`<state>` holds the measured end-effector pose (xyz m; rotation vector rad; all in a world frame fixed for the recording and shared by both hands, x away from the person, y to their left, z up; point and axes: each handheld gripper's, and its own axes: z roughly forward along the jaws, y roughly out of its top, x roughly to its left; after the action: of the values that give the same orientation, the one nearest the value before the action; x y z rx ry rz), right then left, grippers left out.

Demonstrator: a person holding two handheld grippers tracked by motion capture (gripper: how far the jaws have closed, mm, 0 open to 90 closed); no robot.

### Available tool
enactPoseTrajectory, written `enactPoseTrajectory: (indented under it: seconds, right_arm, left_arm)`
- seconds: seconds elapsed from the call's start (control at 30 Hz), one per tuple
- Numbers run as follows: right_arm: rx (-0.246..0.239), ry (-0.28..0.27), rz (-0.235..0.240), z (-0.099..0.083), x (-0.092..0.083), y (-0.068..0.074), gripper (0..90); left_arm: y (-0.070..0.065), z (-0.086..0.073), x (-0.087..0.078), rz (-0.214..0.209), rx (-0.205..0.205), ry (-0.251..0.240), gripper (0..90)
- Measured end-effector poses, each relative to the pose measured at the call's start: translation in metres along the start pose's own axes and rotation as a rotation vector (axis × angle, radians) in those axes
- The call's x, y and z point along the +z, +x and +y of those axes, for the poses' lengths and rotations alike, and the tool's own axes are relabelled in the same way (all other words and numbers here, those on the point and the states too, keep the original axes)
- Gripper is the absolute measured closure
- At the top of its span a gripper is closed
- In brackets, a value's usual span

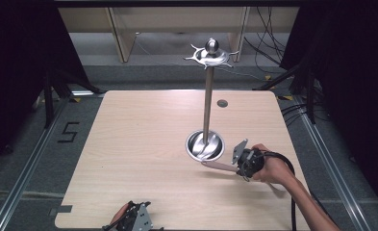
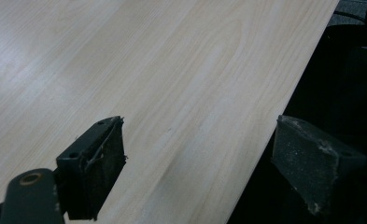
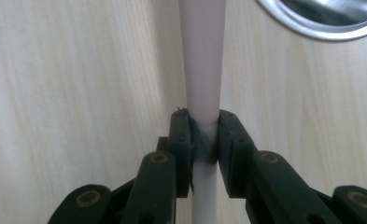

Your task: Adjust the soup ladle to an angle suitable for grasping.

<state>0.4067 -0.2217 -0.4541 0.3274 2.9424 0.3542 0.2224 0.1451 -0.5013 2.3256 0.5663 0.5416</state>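
We hold the right tool (image 1: 229, 167) pinched on a pale pink slender handle (image 3: 202, 70), some utensil whose far end we cannot make out. In the right gripper view both pads press its sides, gripped partway along the shaft so the long end sticks out ahead. The handle lies low and nearly level over the light wooden surface (image 1: 143, 144), tip right at the rim of the round shiny steel base dish (image 1: 205, 145). Judged from this, the utensil goes toward the tall steel pole stand (image 1: 207, 96) with its hooked top crown (image 1: 210, 54), so the far end must stay free for hanging.

Left tool (image 2: 195, 163) rests spread wide with nothing between its pads, parked at the near edge of the surface, partly over the drop-off, out of the way.

Room: the surface's middle and left are bare. The pole stands close on the right tool's far side; lifting needs clearance from dish rim and pole. The surface's right edge is near the right hand (image 1: 268, 166).
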Motion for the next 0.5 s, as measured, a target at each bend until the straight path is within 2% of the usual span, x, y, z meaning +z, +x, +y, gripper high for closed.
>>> enactPoseTrajectory:
  seconds: [0.03, 0.13, 0.17, 0.23, 0.3, 0.33, 0.37, 0.4, 0.47, 0.5]
  right_arm:
    - [0.009, -0.029, -0.014, -0.004, -0.009, 0.000, 77.7]
    - [0.017, -0.056, -0.022, -0.008, -0.016, -0.001, 77.7]
    - [0.051, -0.089, -0.052, -0.013, -0.022, 0.001, 77.7]
    - [0.053, -0.100, -0.064, -0.015, -0.024, 0.001, 77.7]
    - [0.072, -0.134, -0.080, -0.020, -0.031, 0.001, 77.7]
    - [0.079, -0.166, -0.104, -0.026, -0.038, 0.001, 77.8]
    - [0.079, -0.166, -0.104, -0.026, -0.038, 0.001, 77.8]
    - [0.105, -0.205, -0.127, -0.033, -0.044, 0.002, 77.8]
    - [0.112, -0.217, -0.131, -0.036, -0.046, 0.002, 77.8]
    - [0.143, -0.240, -0.140, -0.041, -0.051, 0.004, 77.8]
  left_arm:
    - [0.000, 0.000, 0.002, -0.011, -0.005, -0.009, 16.3]
    - [0.000, 0.000, 0.000, 0.002, -0.001, 0.000, 16.3]
    - [0.001, 0.000, -0.001, 0.011, 0.009, 0.009, 16.3]
    - [0.002, 0.000, -0.001, 0.009, 0.009, 0.010, 16.3]
    - [0.002, -0.001, 0.000, 0.003, 0.009, 0.004, 16.3]
    - [0.001, -0.001, 0.000, 0.004, 0.008, 0.004, 16.3]
    - [0.001, 0.000, 0.000, 0.006, 0.009, 0.011, 16.3]
    - [0.001, 0.000, 0.000, 0.007, 0.007, 0.010, 16.3]
    - [0.001, 0.000, 0.000, 0.014, 0.005, 0.007, 16.3]
    - [0.002, 0.000, -0.001, 0.009, 0.007, 0.008, 16.3]
